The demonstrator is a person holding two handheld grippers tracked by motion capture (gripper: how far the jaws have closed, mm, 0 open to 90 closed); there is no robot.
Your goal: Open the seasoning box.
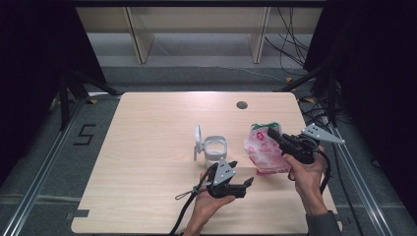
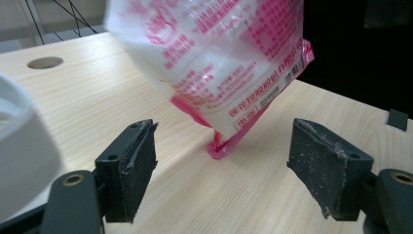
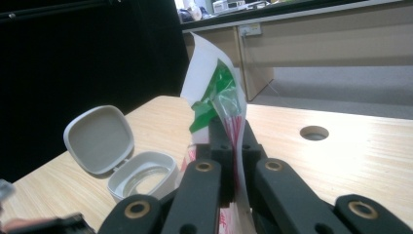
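The pink-printed plastic pouch (image 1: pixel 264 151) of white powder stands toward the desk's (image 1: pixel 147 147) right edge, its top pinched by the right tool (image 1: pixel 275 136). The left tool (image 1: pixel 241 183) gapes empty; it should probably steady the pouch's bottom before tipping toward the open white hinged-lid container (image 1: pixel 212 147).

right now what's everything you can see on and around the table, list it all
pink and white printed plastic bag: 1, green strip at its top, held up over the table's right side, bottom corner touching the wood
white plastic container with hinged lid: 1, lid open and upright, near the table's middle
light wooden table: 1, with a round hole near its far edge
wooden shelf legs: 2, pale, on the floor beyond the table
black cables: several, floor at far right
left gripper: black, fingers apart, aimed at the bag
right gripper: black, fingers clamped on the bag's top
hands: 2, near table edge
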